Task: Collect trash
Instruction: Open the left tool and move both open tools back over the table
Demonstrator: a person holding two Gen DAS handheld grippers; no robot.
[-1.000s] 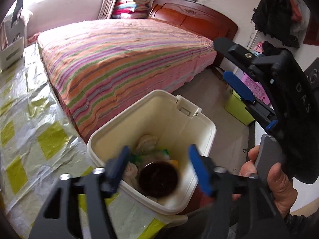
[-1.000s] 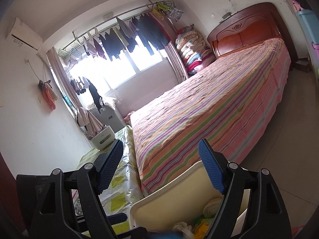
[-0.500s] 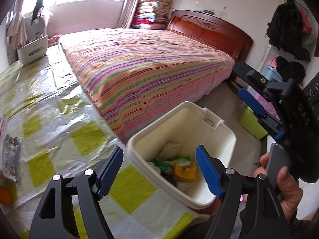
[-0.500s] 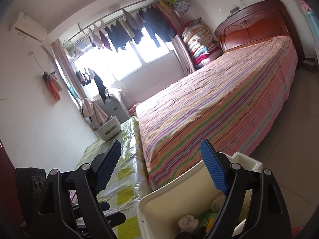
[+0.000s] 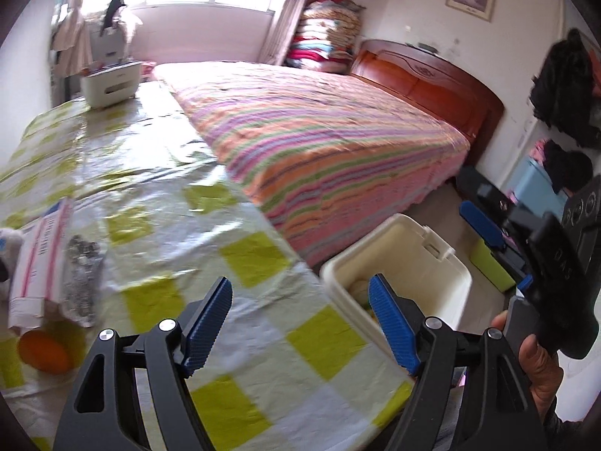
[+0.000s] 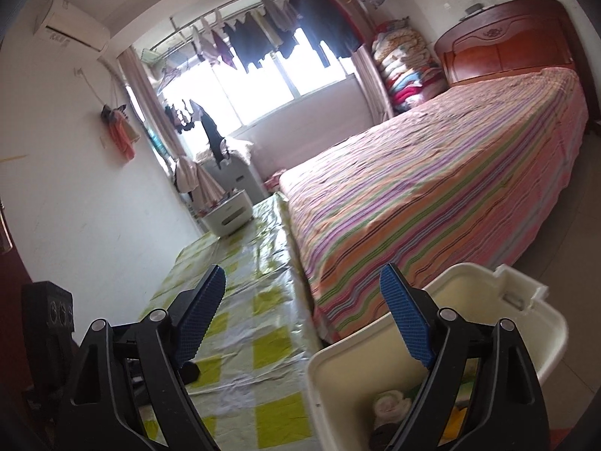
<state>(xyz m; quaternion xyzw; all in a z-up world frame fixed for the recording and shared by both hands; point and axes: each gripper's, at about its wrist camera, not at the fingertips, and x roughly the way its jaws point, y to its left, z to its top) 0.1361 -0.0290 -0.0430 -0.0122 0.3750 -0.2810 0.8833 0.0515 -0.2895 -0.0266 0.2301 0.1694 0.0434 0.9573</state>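
Left gripper (image 5: pixel 300 317) swung off bin (image 5: pixel 443 259) holding wrappers.

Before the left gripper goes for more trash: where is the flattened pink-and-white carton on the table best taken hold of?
Probably by its torn near end, coming in low from the table's near edge. The carton lies flat and long, that end facing the left gripper, which is open and empty. A silvery blister strip lies along its right side.

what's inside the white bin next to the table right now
In the white bin, a crumpled white wad and something yellow show near the bottom. The right hand-held gripper covers much of the rest.
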